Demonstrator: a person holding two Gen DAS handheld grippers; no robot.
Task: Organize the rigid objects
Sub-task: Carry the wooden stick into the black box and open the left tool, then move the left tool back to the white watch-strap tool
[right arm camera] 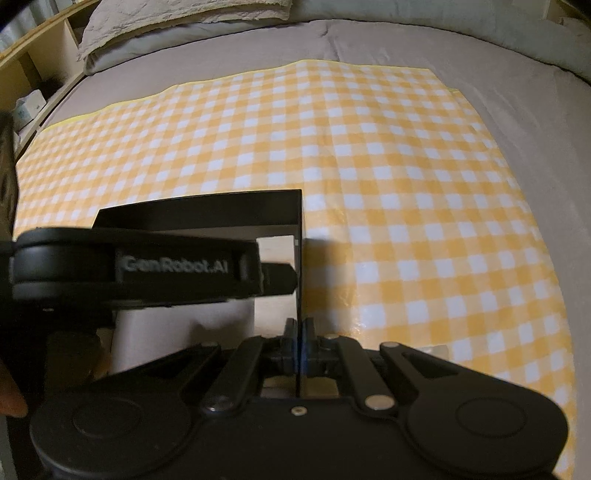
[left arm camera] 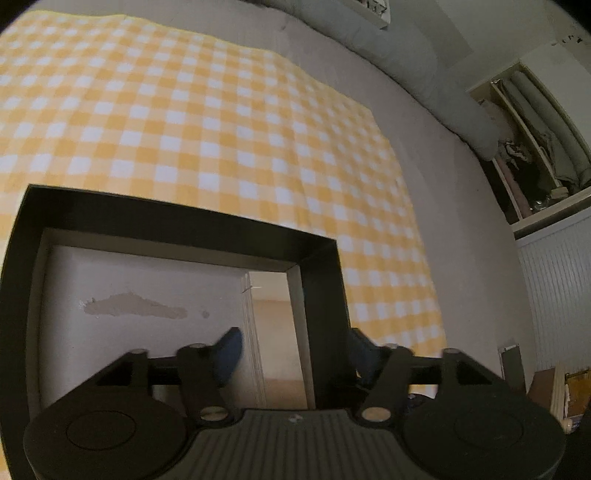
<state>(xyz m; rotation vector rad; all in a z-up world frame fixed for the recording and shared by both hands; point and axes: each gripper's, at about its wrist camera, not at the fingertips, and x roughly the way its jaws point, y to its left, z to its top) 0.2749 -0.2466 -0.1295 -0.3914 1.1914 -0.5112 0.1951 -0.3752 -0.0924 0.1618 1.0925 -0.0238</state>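
A black-framed mirror point(left arm camera: 321, 280) is held above the yellow checked cloth point(left arm camera: 207, 122); its glass reflects a wall and a doorway. My left gripper point(left arm camera: 295, 349) is open, its blue pads point(left arm camera: 231, 350) standing on either side of the frame's right bar without pressing it. My right gripper point(right arm camera: 300, 345) is shut on the mirror's right edge point(right arm camera: 299, 258), seen edge-on. The left gripper's body point(right arm camera: 129, 267) crosses in front of the mirror in the right wrist view.
The cloth point(right arm camera: 388, 184) lies on a grey bed point(right arm camera: 517, 85) with pillows point(right arm camera: 166, 29) at the head. A rolled grey duvet point(left arm camera: 424, 74) lies along the bed's far side. Open shelves point(left arm camera: 535, 147) stand at the right and a wooden shelf point(right arm camera: 33, 85) at the left.
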